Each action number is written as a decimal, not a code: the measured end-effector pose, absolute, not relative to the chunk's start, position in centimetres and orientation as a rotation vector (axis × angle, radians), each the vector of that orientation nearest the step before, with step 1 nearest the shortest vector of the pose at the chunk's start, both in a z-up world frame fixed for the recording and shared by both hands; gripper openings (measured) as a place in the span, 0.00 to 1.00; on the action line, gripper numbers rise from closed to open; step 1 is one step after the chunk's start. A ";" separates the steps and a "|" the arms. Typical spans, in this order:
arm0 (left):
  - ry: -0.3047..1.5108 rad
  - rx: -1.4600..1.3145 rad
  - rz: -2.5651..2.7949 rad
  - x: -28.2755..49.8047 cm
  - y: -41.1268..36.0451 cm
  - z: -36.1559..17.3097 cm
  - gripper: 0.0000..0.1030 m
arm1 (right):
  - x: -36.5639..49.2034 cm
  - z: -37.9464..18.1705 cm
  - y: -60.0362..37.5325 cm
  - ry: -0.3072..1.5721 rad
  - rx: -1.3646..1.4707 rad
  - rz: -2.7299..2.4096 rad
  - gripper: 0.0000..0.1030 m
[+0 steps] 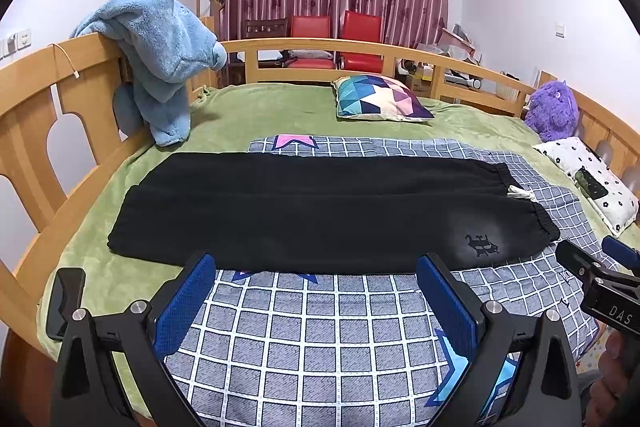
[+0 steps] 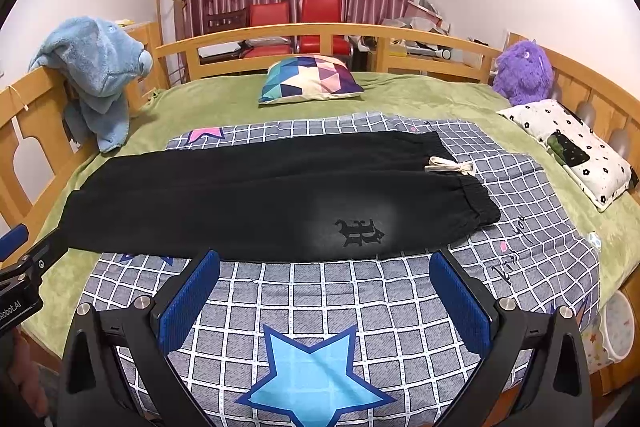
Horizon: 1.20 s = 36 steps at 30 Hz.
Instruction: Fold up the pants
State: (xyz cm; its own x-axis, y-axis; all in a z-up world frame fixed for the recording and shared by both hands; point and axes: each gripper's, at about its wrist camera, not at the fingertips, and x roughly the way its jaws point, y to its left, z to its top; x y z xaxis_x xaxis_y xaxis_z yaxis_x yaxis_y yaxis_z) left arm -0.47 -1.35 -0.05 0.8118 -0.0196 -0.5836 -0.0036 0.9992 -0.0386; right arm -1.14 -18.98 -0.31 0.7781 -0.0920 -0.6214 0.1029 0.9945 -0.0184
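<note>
Green plush bedspread covers the wooden-railed bed, the biggest thing in either view. On it lies a grey-blue checked quilt with star patches, spread across the near half. On that quilt rest the black pants, laid flat and lengthwise, one leg folded onto the other: elastic waistband to the right, leg ends reaching left past the quilt edge onto the green cover. A white drawstring lies knotted at the waist, and a dark embroidered emblem shows on the near thigh.

Draped over the left rail hangs a light-blue fleecy blanket. Farther back sits a square cushion with coloured triangles; a white pillow with small black flowers lies at the right edge, with a purple furry toy beside it. A dark phone rests near the left corner.

The left gripper hovers just short of the pants' near edge, its blue-padded jaws spread wide and empty. The right gripper does likewise toward the waist end, jaws wide apart, gripping nothing.
</note>
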 end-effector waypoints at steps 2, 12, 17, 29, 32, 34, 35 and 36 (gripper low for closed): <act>0.625 -0.040 -0.009 -0.5 -1.3 -0.1 0.99 | -1.1 -0.3 -18.9 0.671 0.017 -0.104 1.00; 0.624 -0.041 -0.009 -0.5 -1.4 0.0 0.99 | -1.0 -0.3 -18.7 0.671 0.015 -0.103 1.00; 0.625 -0.040 -0.009 -0.5 -1.4 0.0 0.99 | -1.0 -0.4 -18.6 0.670 0.019 -0.101 1.00; 0.626 -0.041 -0.010 -0.5 -1.4 0.0 0.99 | -0.9 -0.4 -18.4 0.669 0.016 -0.100 1.00; 0.625 -0.042 -0.010 -0.5 -1.4 0.0 0.99 | -1.0 -0.4 -18.4 0.671 0.019 -0.101 1.00; 0.627 -0.042 -0.010 -0.5 -1.4 0.0 0.99 | -1.0 -0.4 -18.0 0.670 0.020 -0.098 1.00; 0.626 -0.043 -0.010 -0.5 -1.4 0.0 0.99 | -1.0 -0.3 -17.8 0.670 0.020 -0.097 1.00; 0.626 -0.042 -0.009 -0.5 -1.4 0.0 0.99 | -1.0 -0.3 -17.8 0.670 0.020 -0.097 1.00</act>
